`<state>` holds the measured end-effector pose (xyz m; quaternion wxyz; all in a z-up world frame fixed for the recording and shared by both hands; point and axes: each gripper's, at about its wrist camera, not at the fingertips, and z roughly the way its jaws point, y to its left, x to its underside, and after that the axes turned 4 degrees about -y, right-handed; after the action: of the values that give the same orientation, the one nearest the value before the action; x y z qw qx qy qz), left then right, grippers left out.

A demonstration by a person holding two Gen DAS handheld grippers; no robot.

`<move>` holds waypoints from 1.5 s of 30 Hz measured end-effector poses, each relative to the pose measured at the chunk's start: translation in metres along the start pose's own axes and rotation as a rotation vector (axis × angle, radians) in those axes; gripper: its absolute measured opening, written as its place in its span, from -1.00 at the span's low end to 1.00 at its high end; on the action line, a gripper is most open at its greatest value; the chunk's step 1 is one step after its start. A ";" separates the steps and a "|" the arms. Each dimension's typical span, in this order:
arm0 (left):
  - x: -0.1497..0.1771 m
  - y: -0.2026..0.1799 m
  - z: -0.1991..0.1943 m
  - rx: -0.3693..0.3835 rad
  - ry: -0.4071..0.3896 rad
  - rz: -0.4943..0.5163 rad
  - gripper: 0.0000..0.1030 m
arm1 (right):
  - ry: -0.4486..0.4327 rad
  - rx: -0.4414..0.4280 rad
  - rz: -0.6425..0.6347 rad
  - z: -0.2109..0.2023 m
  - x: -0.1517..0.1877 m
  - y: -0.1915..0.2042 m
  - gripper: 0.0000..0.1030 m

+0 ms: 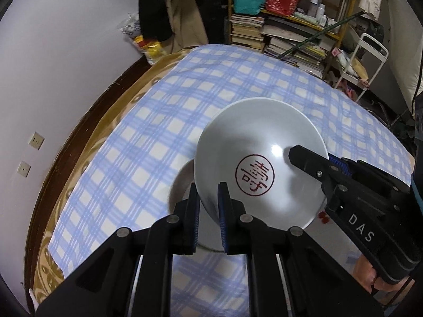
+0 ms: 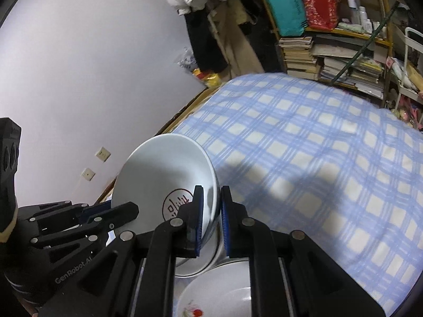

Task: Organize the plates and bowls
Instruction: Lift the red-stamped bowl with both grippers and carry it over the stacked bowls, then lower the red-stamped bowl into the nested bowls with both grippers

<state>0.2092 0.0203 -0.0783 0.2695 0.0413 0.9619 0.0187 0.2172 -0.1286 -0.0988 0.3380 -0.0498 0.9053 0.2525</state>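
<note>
A white bowl (image 1: 259, 142) with a round red seal mark inside hangs tilted over the bed, held by both grippers. My left gripper (image 1: 208, 211) is shut on its near left rim, and my right gripper (image 1: 321, 162) pinches the opposite rim. In the right wrist view the same bowl (image 2: 158, 169) stands on edge, with my right gripper (image 2: 211, 216) shut on its rim and my left gripper (image 2: 119, 208) clamped on the far side. Under the bowl lies another white dish (image 2: 195, 261), and nearer to me a white plate with a red flower print (image 2: 216, 298). That white dish (image 1: 182, 182) is partly hidden.
A blue checked bedcover (image 1: 238, 84) stretches away toward a yellow shelf of stacked books (image 1: 290, 39). A dark wooden bed frame (image 1: 79, 137) runs along the white wall on the left. A white trolley (image 1: 370, 58) stands at the far right. A person's hand (image 1: 370, 277) holds the right gripper.
</note>
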 end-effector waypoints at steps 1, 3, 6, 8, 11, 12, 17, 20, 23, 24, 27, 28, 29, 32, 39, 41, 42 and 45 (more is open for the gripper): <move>0.003 0.005 0.001 -0.001 0.002 -0.005 -0.75 | 0.006 -0.003 0.001 0.002 0.002 0.003 -0.72; 0.009 0.014 0.004 -0.003 0.013 -0.013 -0.75 | 0.026 -0.010 0.008 0.008 0.008 0.009 -0.72; 0.019 0.026 0.010 0.016 0.029 -0.033 -0.75 | 0.050 -0.007 -0.006 0.014 0.017 0.018 -0.72; 0.026 0.031 0.014 0.024 0.038 -0.047 -0.75 | 0.056 0.009 -0.033 0.017 0.020 0.024 -0.73; 0.035 0.035 0.019 0.037 0.045 -0.067 -0.75 | 0.063 0.033 -0.050 0.020 0.027 0.030 -0.73; 0.037 0.036 0.020 0.041 0.044 -0.071 -0.75 | 0.062 0.040 -0.052 0.022 0.030 0.030 -0.73; 0.038 0.040 0.024 0.081 0.039 -0.091 -0.75 | 0.087 0.063 -0.044 0.028 0.040 0.027 -0.73; 0.040 0.041 0.034 0.076 0.059 -0.095 -0.75 | 0.083 0.077 -0.034 0.031 0.044 0.026 -0.73; 0.042 0.043 0.040 0.077 0.076 -0.104 -0.75 | 0.079 0.099 -0.050 0.035 0.047 0.029 -0.73; 0.042 0.044 0.042 0.076 0.081 -0.104 -0.75 | 0.077 0.107 -0.060 0.036 0.049 0.031 -0.73; 0.043 0.043 0.045 0.066 0.082 -0.095 -0.75 | 0.080 0.128 -0.078 0.040 0.053 0.034 -0.73; 0.043 0.043 0.046 0.063 0.082 -0.093 -0.75 | 0.079 0.132 -0.075 0.041 0.053 0.034 -0.73; 0.043 0.042 0.047 0.060 0.082 -0.088 -0.75 | 0.079 0.134 -0.069 0.041 0.054 0.033 -0.73; 0.043 0.040 0.052 0.057 0.096 -0.081 -0.75 | 0.077 0.130 -0.055 0.041 0.054 0.029 -0.73; 0.046 0.036 0.057 0.058 0.114 -0.072 -0.76 | 0.036 0.202 -0.114 0.039 0.058 0.036 -0.73; 0.046 0.033 0.059 0.032 0.110 -0.049 -0.80 | 0.023 0.228 -0.133 0.040 0.060 0.038 -0.73; 0.045 0.032 0.059 0.026 0.105 -0.047 -0.80 | 0.015 0.232 -0.142 0.040 0.061 0.038 -0.73; 0.045 0.036 0.059 0.040 0.107 -0.067 -0.80 | 0.010 0.213 -0.130 0.040 0.059 0.036 -0.73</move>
<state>0.2043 0.0606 -0.1503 0.2173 0.0135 0.9760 -0.0071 0.1862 -0.0734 -0.1467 0.3525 -0.0735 0.9235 0.1322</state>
